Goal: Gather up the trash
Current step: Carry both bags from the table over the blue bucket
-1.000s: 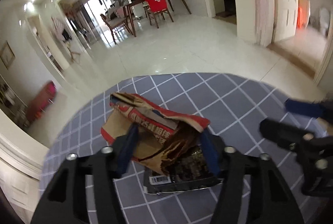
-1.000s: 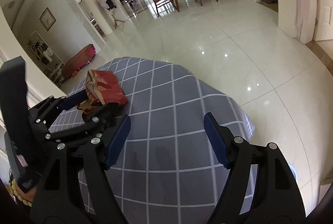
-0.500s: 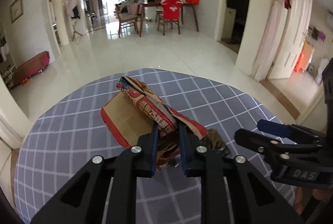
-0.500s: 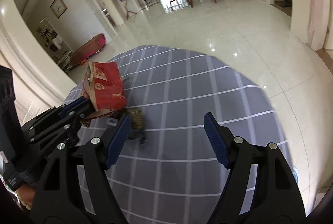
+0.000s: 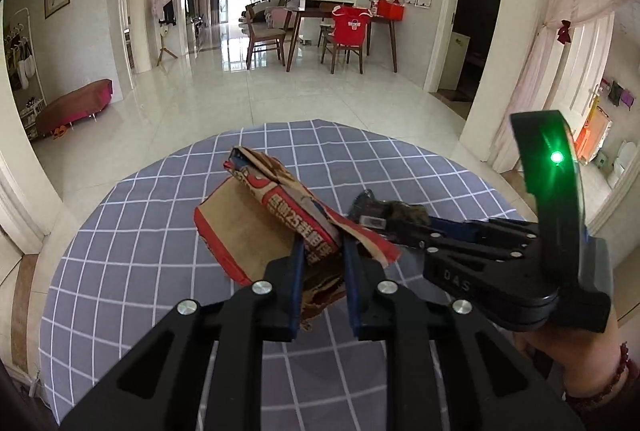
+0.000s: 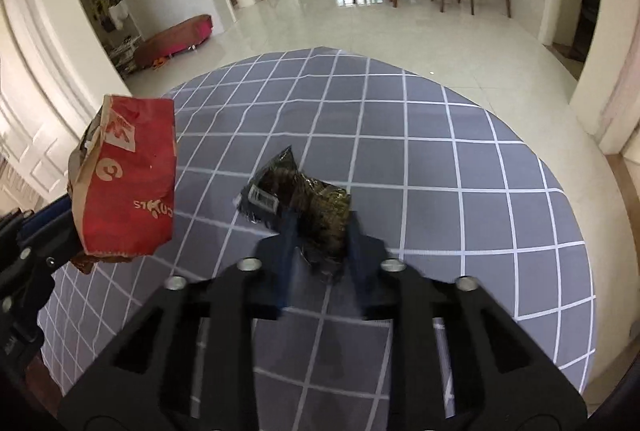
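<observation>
While my left gripper (image 5: pixel 320 263) clamps the bag (image 5: pixel 276 215) aloft at nine o'clock, my right gripper (image 6: pixel 320 243) pinches the wrapper (image 6: pixel 304 195) mid-table (image 6: pixel 480 191), ready to bag it.

"04S" on right gripper (image 5: pixel 362 205) (white)

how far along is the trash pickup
Both pieces look picked up: the left gripper is clamped on the red paper bag, and the right gripper is pinching the dark wrapper above the checked tablecloth. No bin is in view, so dropping them off remains.
</observation>
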`<state>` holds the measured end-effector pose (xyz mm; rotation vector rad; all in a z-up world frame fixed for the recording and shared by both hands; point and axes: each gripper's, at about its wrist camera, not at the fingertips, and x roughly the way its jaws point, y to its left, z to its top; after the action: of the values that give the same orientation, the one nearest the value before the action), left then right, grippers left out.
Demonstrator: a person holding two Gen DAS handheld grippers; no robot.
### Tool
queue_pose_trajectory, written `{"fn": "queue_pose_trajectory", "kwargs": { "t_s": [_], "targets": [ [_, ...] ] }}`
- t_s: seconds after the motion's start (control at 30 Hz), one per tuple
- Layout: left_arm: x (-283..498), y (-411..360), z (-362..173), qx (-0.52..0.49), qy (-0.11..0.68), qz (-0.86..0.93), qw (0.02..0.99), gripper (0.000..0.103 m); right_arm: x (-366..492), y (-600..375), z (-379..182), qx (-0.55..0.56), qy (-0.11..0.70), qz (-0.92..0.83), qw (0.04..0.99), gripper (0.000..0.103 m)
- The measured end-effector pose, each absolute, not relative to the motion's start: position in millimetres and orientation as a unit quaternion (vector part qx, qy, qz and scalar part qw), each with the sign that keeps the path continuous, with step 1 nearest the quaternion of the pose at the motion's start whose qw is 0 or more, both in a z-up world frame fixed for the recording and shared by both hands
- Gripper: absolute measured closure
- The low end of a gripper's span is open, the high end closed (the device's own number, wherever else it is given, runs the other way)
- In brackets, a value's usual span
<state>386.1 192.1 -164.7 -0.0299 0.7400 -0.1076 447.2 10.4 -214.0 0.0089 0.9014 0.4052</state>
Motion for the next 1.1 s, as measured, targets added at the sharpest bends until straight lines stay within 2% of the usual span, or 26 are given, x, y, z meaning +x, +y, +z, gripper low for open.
{"fn": "queue_pose_trajectory", "kwargs": {
  "t_s": [0.07, 0.27, 0.6, 0.9, 1.1],
  "targets": [
    [380, 186, -161, -0.013, 0.36, -0.056, 0.931, 0.086, 438, 6, -211, 0.01, 0.425, 0.204, 0.882, 0.092],
    [350, 155, -146, -0.008, 0.349, -0.078, 0.934, 0.086, 402, -30, -190, 0.047, 0.399, 0.215, 0.89, 0.093],
    [289, 35, -132, 0.013, 0.341, -0.176, 0.923, 0.086, 289, -184, -162, 0.126, 0.336, 0.115, 0.926, 0.093],
    [249, -111, -163, 0.06, 0.369, -0.282, 0.883, 0.086, 185, -322, -177, 0.198, 0.294, -0.004, 0.935, 0.092],
    [240, -171, -185, 0.076, 0.388, -0.317, 0.862, 0.085, 150, -377, -198, 0.236, 0.289, -0.05, 0.926, 0.092]
  ]
}}
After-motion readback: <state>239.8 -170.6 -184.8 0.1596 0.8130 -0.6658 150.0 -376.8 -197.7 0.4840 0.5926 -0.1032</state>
